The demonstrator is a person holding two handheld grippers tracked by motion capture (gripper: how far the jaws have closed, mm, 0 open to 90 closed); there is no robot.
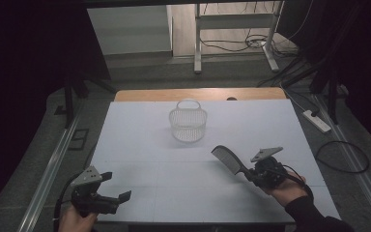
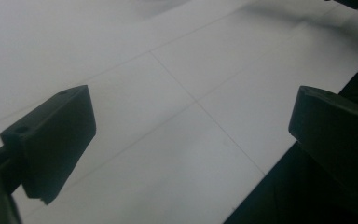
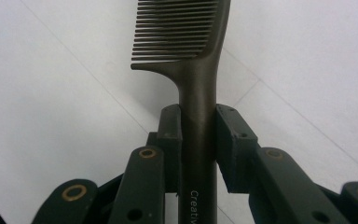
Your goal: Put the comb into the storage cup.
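Right claw: my right gripper (image 1: 249,173) is clamped on the handle of the dark comb (image 1: 228,159); in the right gripper view the two pads press the handle (image 3: 196,154) from both sides, so the grip is narrow and firm.
Comb: it sits at about 4 o'clock on the white table (image 1: 145,145), raised over the surface, its toothed head (image 3: 179,30) pointing toward 10 o'clock. I hold it by the handle end so the teeth stay free and go first.
Basket: the small white wire basket (image 1: 188,123) stands upright at 12 o'clock, well apart from the comb, handle up and mouth open. I judge it is the place for the comb.
Left claw: my left gripper (image 1: 110,187) rests near 7 o'clock, jaws wide, nothing between them; in its own view there is bare table (image 2: 177,140). It waits out of the way.
Next move, my guess: carry the comb toward 11 o'clock and lower it, head first, into the basket.
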